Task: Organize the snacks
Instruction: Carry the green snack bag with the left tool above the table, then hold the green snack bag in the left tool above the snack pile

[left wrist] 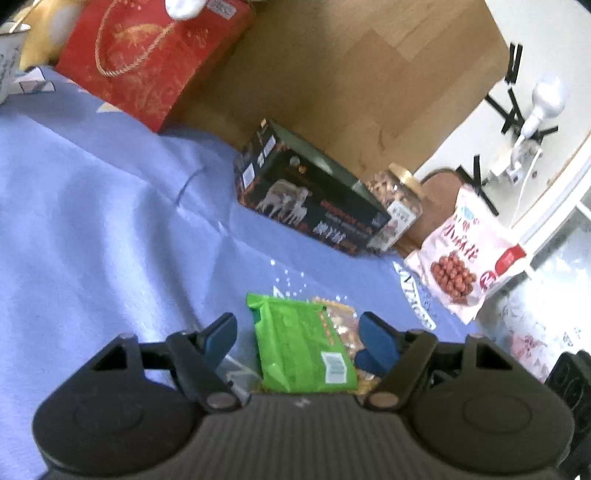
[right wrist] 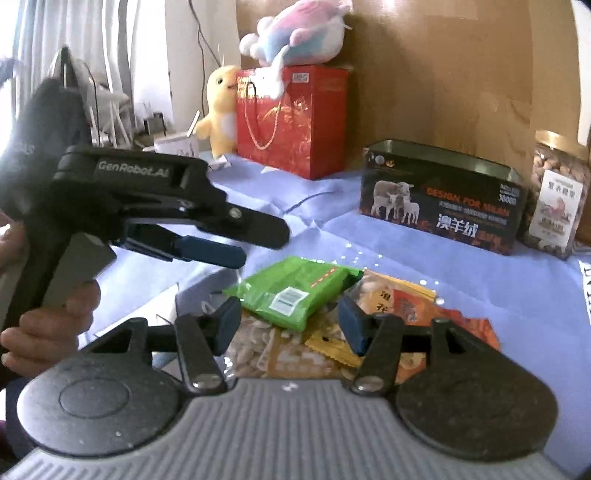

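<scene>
Snack packets sit in a small pile on the blue cloth, right ahead of both grippers: green packet on top, orange packets under and beside it, small yellow sachet at the near edge. Right gripper fingers apart, nothing clamped; green packet's near corner lies between the fingertips and a bit beyond them, sachet close to the right finger, contact not clear. Left gripper fingers also apart, green packet lying between them, pads not pressing on it; orange packet peeks out next to the right finger. In the right wrist view the left gripper shows side-on, held by a hand, tips hanging above and to the left of the pile. Beyond the fingertips: black tin with sheep print standing open, nut jar just right of it, red gift bag further back left with plush toys on and beside it. Left wrist view also shows a pink-white bag of red snacks far right of the fingers, off the cloth edge
</scene>
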A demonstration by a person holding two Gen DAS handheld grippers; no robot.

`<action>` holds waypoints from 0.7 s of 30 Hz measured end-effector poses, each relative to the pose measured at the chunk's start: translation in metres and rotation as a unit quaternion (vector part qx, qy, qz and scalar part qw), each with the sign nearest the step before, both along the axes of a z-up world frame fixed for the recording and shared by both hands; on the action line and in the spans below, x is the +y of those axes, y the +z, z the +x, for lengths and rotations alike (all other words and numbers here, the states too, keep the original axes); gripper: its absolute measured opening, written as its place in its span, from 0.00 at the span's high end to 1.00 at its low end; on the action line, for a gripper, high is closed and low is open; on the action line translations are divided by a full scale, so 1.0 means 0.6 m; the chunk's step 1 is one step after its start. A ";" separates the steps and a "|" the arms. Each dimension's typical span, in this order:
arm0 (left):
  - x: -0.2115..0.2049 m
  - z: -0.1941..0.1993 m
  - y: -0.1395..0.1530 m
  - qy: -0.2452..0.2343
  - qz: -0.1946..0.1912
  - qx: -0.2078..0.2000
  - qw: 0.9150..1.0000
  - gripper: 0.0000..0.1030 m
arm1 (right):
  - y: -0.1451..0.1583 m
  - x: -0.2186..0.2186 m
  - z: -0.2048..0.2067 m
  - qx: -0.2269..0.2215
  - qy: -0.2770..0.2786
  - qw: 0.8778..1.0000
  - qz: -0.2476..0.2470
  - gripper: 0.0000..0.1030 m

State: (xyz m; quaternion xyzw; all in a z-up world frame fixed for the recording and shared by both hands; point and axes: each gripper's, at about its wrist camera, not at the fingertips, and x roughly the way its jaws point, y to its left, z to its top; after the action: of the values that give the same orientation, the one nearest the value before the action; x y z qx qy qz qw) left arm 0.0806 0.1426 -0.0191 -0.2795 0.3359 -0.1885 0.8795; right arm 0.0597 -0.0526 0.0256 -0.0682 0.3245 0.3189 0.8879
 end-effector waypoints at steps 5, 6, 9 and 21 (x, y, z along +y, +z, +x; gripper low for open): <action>-0.017 0.003 -0.019 -0.022 0.001 -0.002 1.000 0.40 | -0.018 0.010 0.015 0.009 -0.003 1.000 -0.014 0.51; -0.019 0.002 -0.020 -0.020 0.004 -0.007 1.000 0.40 | -0.022 0.013 0.018 0.018 0.003 1.000 -0.011 0.54; -0.013 0.001 -0.021 -0.012 0.004 -0.016 1.000 0.40 | -0.021 0.023 0.012 0.003 0.001 1.000 -0.017 0.55; 0.004 0.007 -0.026 0.008 -0.008 -0.029 1.000 0.39 | -0.028 0.025 0.019 0.003 -0.004 1.000 0.018 0.58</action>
State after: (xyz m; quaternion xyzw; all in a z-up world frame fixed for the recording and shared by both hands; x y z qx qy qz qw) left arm 0.0846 0.1450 -0.0347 -0.2841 0.3062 -0.1919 0.8881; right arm 0.0710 -0.0378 0.0088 -0.0498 0.3221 0.3210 0.8893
